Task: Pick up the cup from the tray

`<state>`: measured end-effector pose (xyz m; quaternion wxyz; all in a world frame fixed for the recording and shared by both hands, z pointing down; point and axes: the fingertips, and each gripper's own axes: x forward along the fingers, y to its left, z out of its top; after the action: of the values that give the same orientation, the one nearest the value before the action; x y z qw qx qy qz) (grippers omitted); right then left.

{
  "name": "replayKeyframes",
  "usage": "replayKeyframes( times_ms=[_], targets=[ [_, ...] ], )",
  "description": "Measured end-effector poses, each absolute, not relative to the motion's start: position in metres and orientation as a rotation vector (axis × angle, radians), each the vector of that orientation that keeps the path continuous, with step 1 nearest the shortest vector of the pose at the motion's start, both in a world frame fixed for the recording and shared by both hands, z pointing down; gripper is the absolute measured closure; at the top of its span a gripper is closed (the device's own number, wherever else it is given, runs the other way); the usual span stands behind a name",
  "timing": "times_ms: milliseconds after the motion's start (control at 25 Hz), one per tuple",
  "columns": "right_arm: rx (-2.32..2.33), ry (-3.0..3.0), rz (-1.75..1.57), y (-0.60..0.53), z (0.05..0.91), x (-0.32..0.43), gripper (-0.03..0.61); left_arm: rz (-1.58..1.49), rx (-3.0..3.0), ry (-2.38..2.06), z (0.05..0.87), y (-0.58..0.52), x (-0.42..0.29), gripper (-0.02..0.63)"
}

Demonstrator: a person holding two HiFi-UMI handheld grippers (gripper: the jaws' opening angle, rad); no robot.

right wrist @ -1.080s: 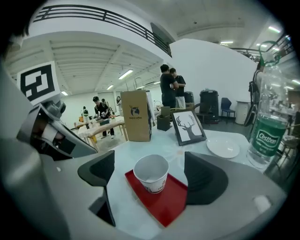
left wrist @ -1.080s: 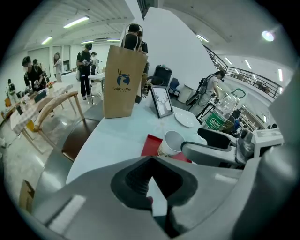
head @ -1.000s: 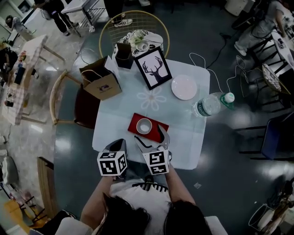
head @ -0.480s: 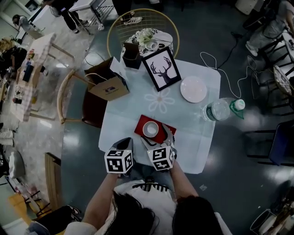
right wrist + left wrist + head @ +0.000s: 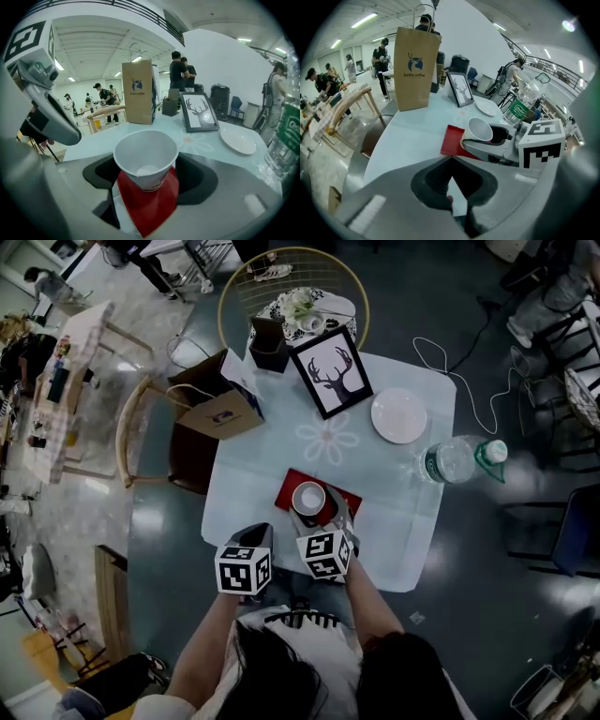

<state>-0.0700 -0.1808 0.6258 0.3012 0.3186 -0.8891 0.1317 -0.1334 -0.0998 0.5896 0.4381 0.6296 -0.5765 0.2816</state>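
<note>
Right claw (image 5: 321, 512) straddles the cup (image 5: 146, 157), and its jaws have just been narrowing with the cup between them, the pads not visibly pressing yet. Left claw (image 5: 450, 158) sits closed and empty at the near edge of the tabletop (image 5: 272, 451). Best now: squeeze gently at mid-wall, keep level, then lift straight off the red tray (image 5: 287, 487). It's a white paper cup, upright, tapered and apparently empty; I'd expect it to crush easily.

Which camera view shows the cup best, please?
The right gripper view: the cup fills the centre, inside and wall visible. The head view shows it tiny, from above; the left gripper view shows it partly hidden.
</note>
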Motion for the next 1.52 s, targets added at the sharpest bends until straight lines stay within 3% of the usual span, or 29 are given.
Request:
replayKeyframes(
  times_ms=[520, 1520],
  targets=[
    [0.879, -2.378, 0.327, -0.179, 0.613, -0.058, 0.222, 0.708, 1.434, -1.576, 0.591, -0.099, -0.164, 0.614],
    [1.332, -2.146, 0.412, -0.154, 0.596, 0.105, 0.225, 0.696, 1.681, -1.366, 0.585, -0.11, -0.072, 0.614]
  ],
)
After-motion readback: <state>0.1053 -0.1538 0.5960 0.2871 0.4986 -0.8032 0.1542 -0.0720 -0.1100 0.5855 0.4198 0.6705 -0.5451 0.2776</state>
